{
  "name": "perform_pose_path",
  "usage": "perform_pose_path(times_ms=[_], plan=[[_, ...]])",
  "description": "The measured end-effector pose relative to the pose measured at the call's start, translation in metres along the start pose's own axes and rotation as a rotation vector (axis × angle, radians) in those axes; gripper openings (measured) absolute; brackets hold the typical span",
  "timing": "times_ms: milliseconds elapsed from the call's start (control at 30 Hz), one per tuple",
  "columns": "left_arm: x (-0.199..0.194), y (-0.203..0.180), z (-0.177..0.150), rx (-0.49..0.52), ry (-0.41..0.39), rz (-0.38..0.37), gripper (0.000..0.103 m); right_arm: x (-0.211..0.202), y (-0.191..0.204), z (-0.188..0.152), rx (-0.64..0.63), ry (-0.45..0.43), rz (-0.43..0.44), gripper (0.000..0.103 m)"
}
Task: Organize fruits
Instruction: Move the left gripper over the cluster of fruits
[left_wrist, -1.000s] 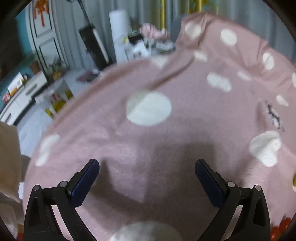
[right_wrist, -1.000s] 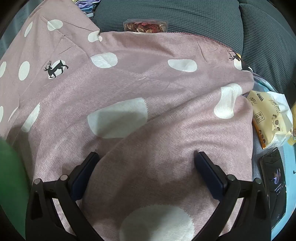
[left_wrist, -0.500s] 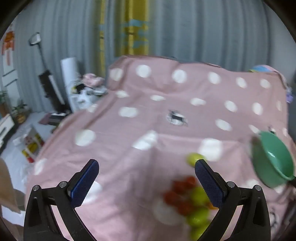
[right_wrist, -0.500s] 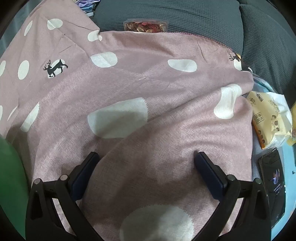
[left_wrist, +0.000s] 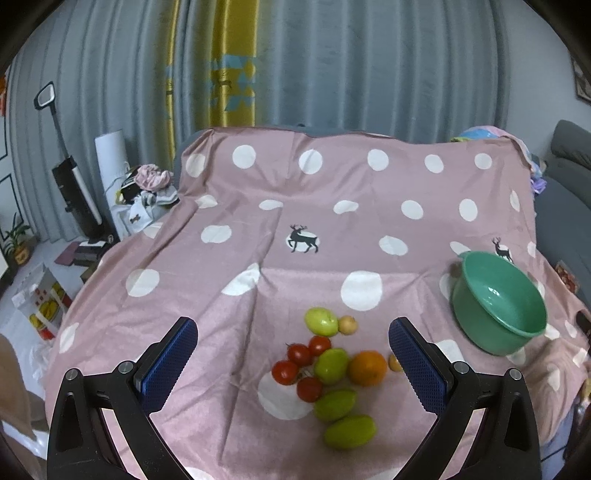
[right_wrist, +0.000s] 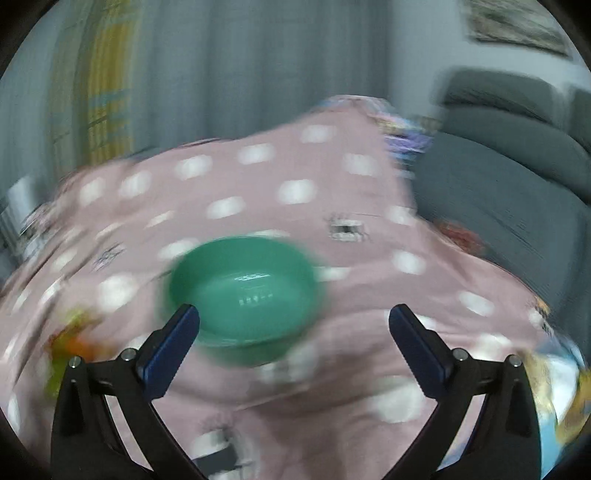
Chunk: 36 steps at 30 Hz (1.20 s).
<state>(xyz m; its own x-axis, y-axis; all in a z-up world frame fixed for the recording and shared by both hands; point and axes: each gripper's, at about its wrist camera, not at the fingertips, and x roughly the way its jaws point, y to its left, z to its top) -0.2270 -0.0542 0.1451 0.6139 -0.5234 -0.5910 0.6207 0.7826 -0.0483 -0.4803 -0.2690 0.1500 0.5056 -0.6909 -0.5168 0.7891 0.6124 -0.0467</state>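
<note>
A heap of fruit lies on the pink spotted cloth (left_wrist: 258, 229): several red tomatoes (left_wrist: 285, 371), an orange (left_wrist: 367, 368), green mangoes (left_wrist: 321, 320) and small yellow fruits (left_wrist: 348, 325). My left gripper (left_wrist: 293, 334) hovers open above the heap, with nothing between its fingers. An empty green bowl (left_wrist: 509, 325) stands to the right of the fruit. In the blurred right wrist view the green bowl (right_wrist: 243, 299) sits just ahead of my open, empty right gripper (right_wrist: 295, 317), and the fruit (right_wrist: 70, 343) is a smear at the left.
A grey sofa (right_wrist: 517, 192) lies right of the cloth. Grey and yellow curtains (left_wrist: 295, 66) hang behind. At the left are a vacuum (left_wrist: 74, 184), a white roll (left_wrist: 110, 155), piled clothes (left_wrist: 151, 184) and a box (left_wrist: 44, 306) on the floor.
Both grippers have tipped up from close over the cloth. The left view now takes in the fruit and bowl; the right view swung left to the bowl, still blurred.
</note>
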Motion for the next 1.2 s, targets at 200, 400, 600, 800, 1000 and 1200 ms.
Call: perform_pose_path(times_ms=[200,400,600,800,1000,1200], plan=[[-0.007,0.005,-0.008,0.013,0.016,0.001,0.103,0.007,0.103,-0.016,-0.226,0.078,0.292,0.103],[-0.005,0.016,-0.016,0.016,0.05,0.029,0.103,0.015,0.147,-0.026,-0.232,0.146,0.39,0.103],[0.003,0.027,-0.022,0.01,0.091,0.009,0.103,0.026,0.155,-0.029,-0.147,0.22,0.37,0.103],[0.005,0.029,-0.024,0.007,0.102,-0.032,0.103,0.024,0.163,-0.028,-0.136,0.246,0.382,0.103],[0.01,0.037,-0.024,-0.024,0.114,-0.058,0.103,0.027,0.171,-0.03,-0.13,0.268,0.357,0.103],[0.012,0.056,-0.028,-0.129,0.122,-0.139,0.103,0.016,0.178,-0.033,-0.188,0.176,0.309,0.103]])
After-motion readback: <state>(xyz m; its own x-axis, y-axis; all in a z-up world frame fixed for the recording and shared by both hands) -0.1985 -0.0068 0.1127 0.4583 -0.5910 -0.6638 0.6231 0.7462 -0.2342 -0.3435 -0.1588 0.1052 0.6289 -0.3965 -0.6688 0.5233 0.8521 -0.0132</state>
